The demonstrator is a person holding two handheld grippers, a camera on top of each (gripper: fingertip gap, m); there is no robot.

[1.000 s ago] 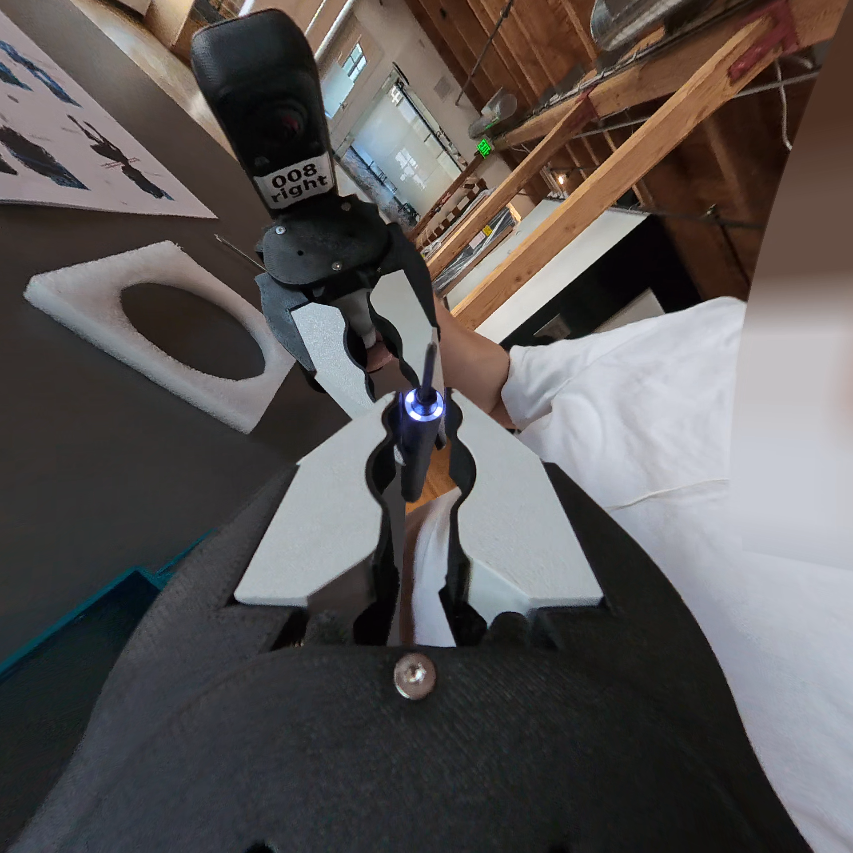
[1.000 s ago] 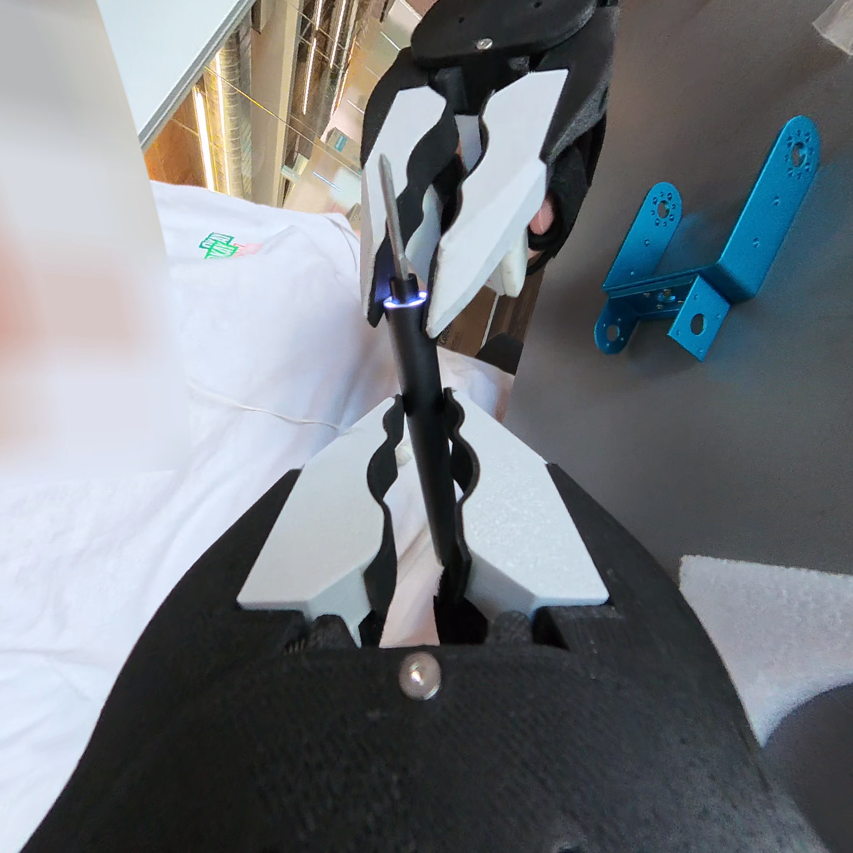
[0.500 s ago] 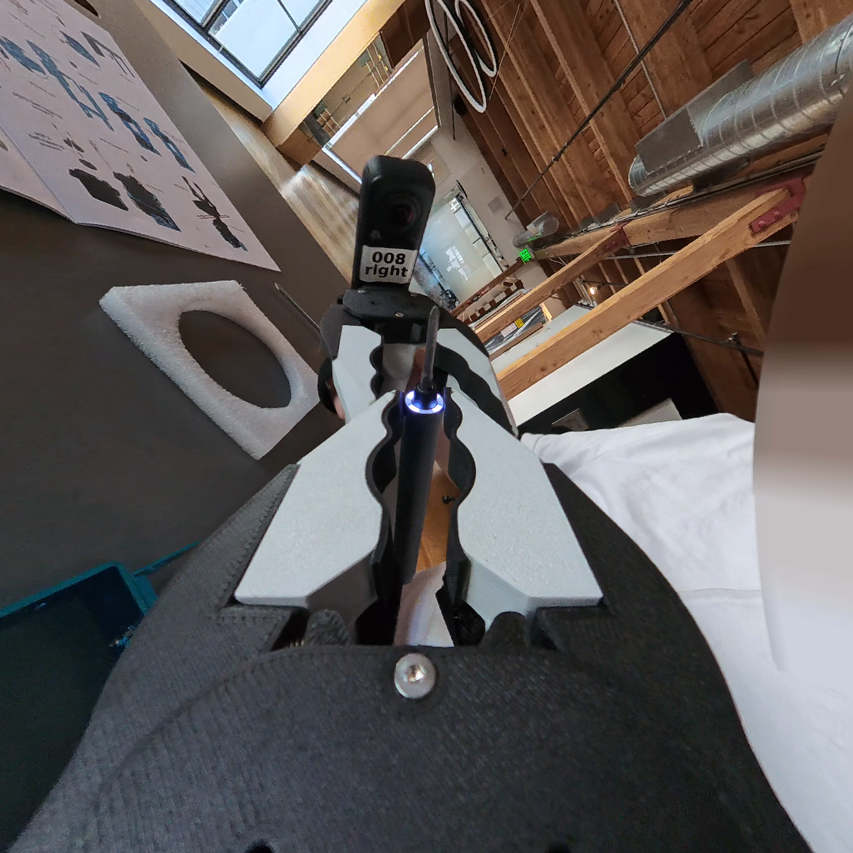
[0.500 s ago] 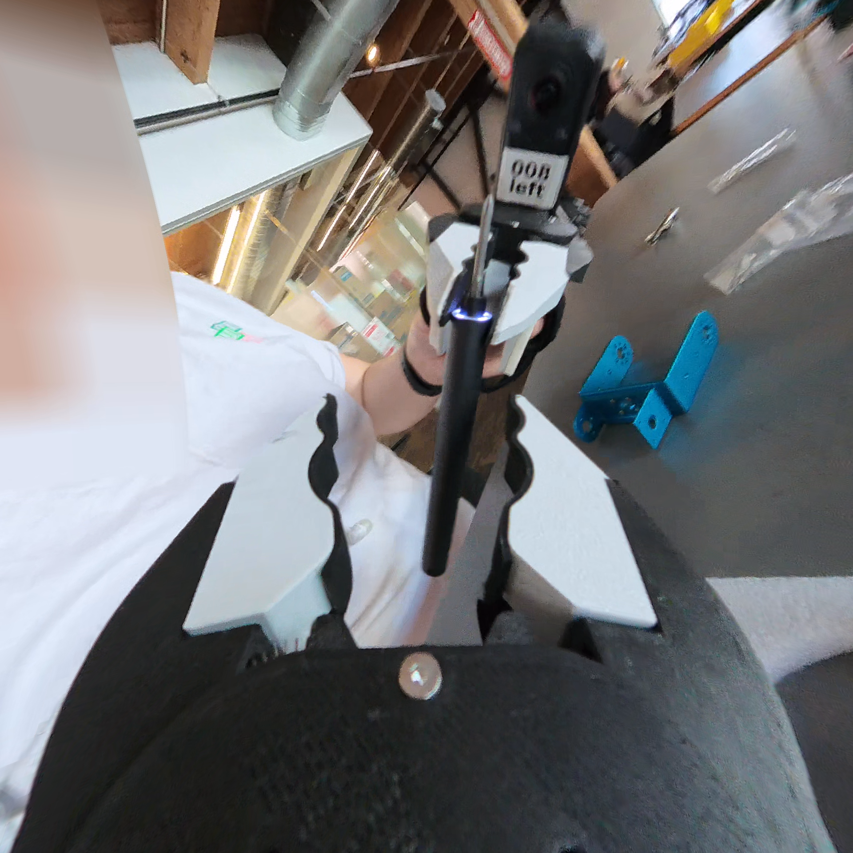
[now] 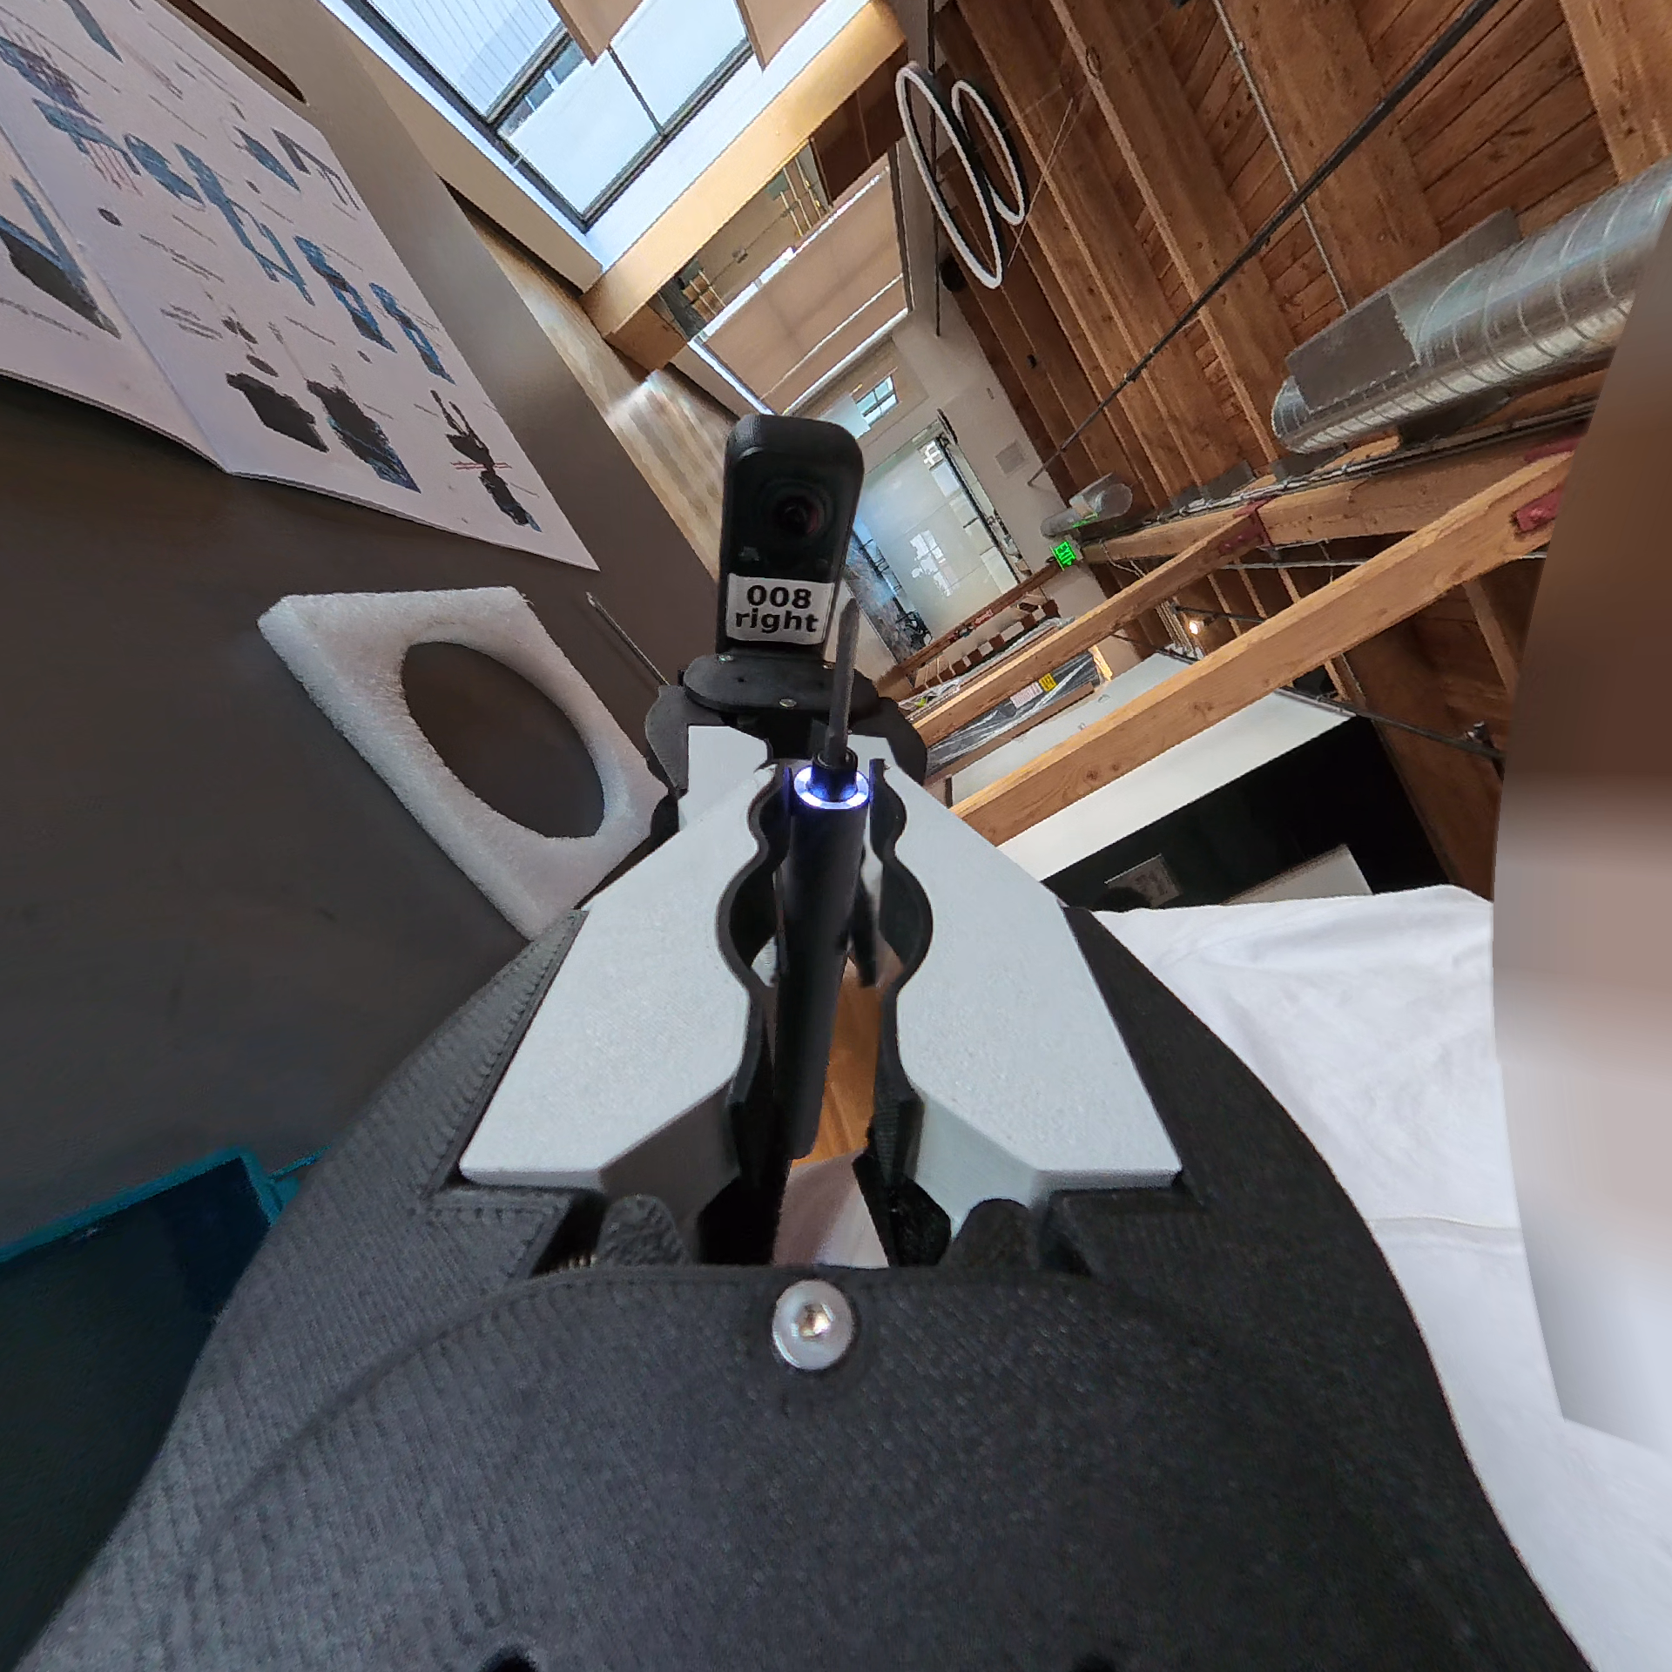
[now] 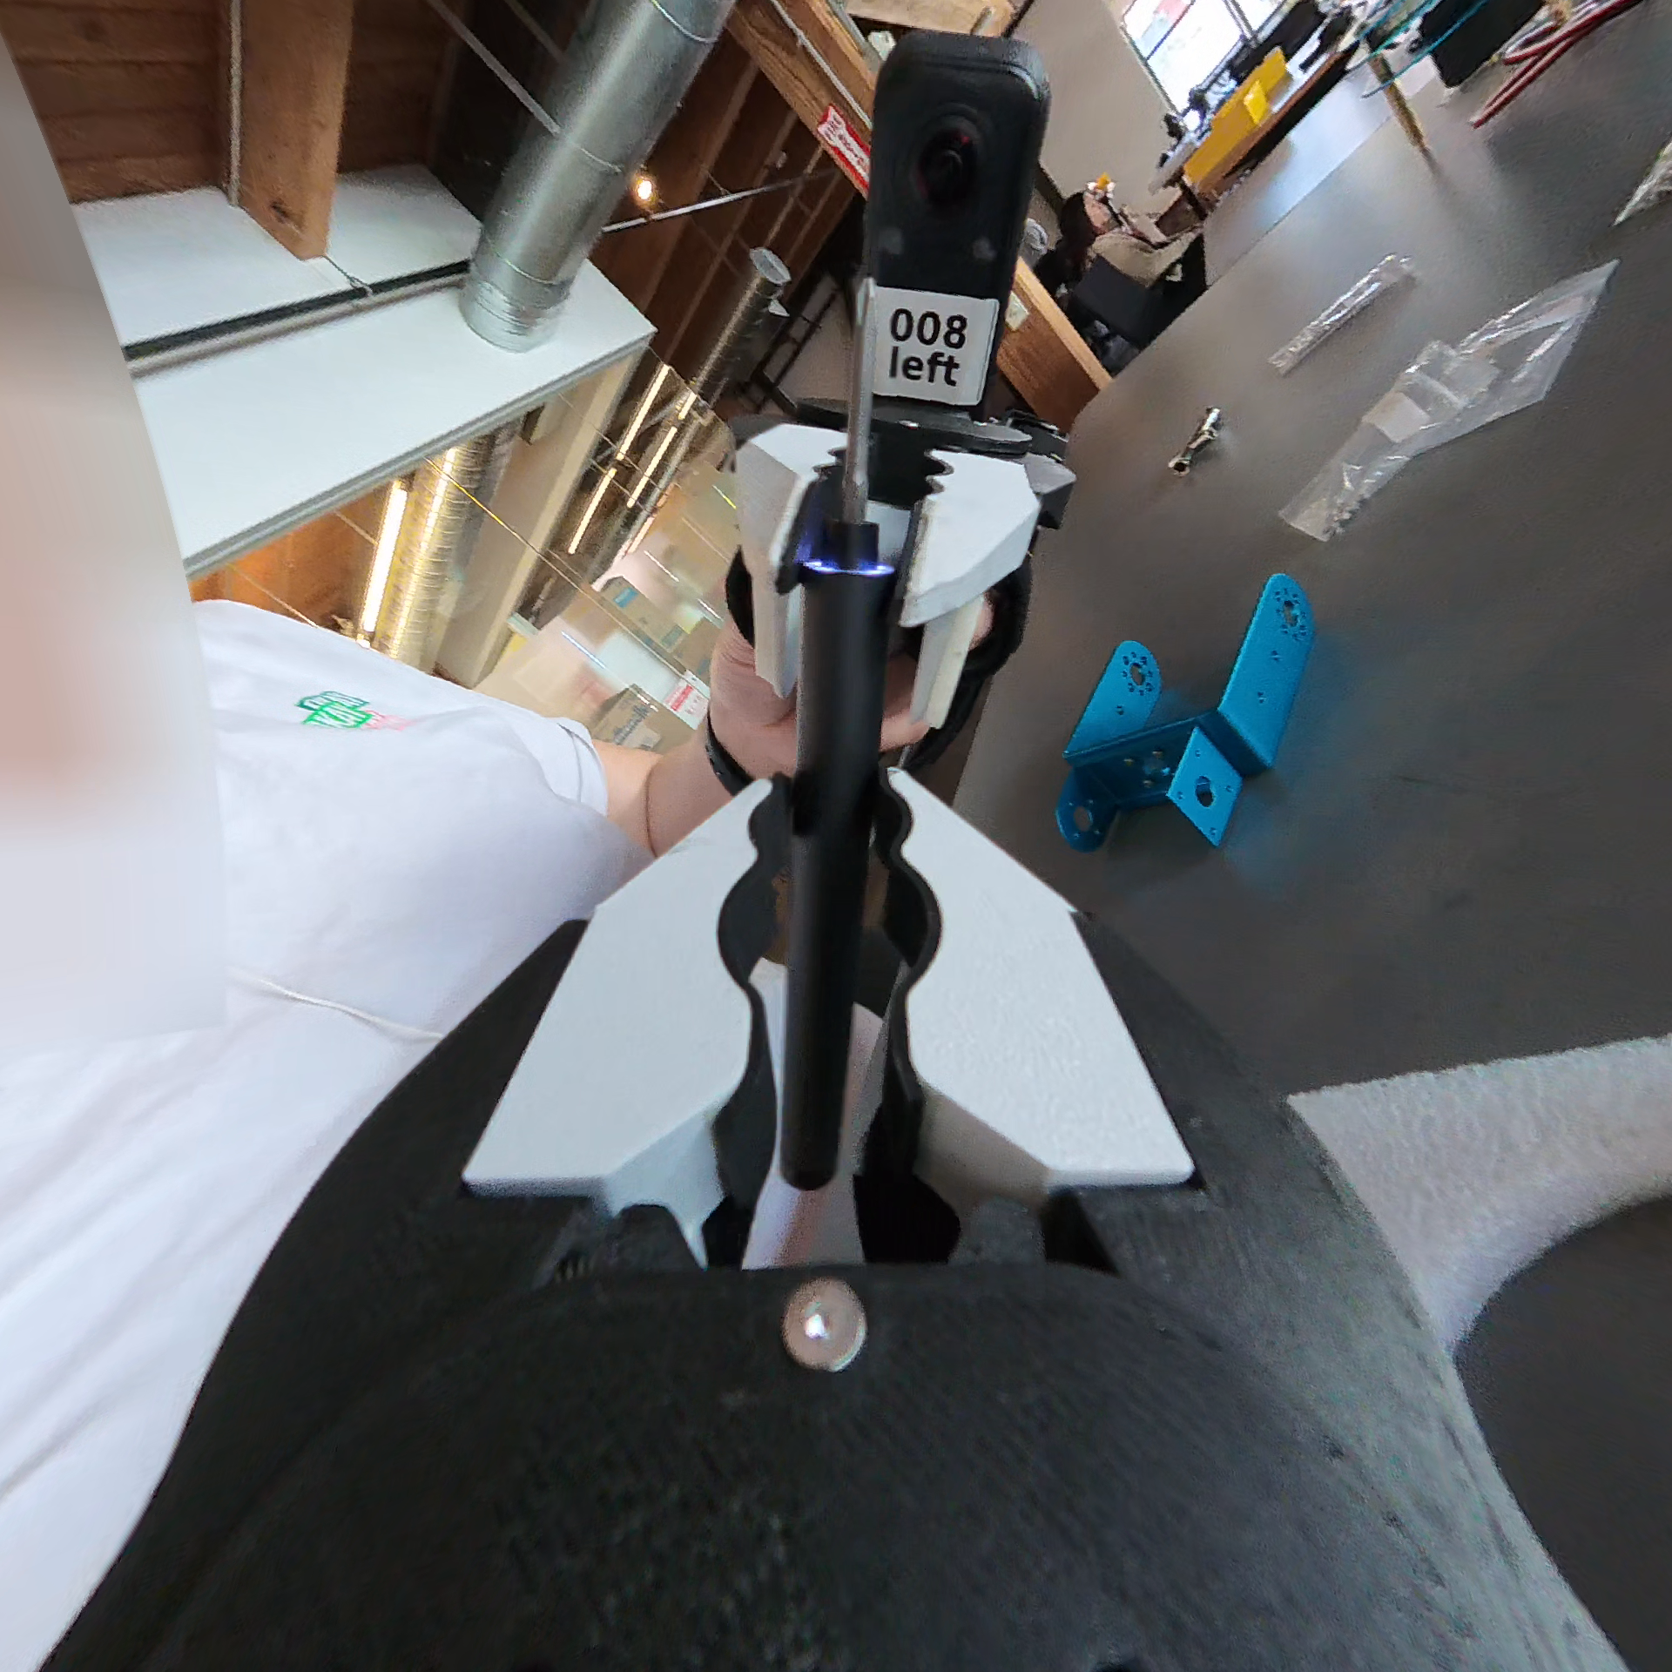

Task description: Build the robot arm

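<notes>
Slim black electric screwdriver (image 5: 814,950), smooth metal cylinder with a lit blue ring, is clamped between left gripper (image 5: 825,801) fingers. Its long axis runs along them, with the thin bit past the tips. Right gripper (image 6: 832,805) is also closed on the barrel and sits equally near. Blue perforated bracket (image 6: 1185,751) is seen right of the right fingers, well apart.

Surface (image 6: 1357,905): dark grey, matte. Lying on it: blue metal bracket (image 6: 1203,751) near the edge beside the person; clear plastic bags (image 6: 1466,380) and a small metal part (image 6: 1194,441) farther in; white foam frame (image 5: 434,724) with an oval cut-out; printed sheet (image 5: 226,299); teal tray (image 5: 127,1267).
</notes>
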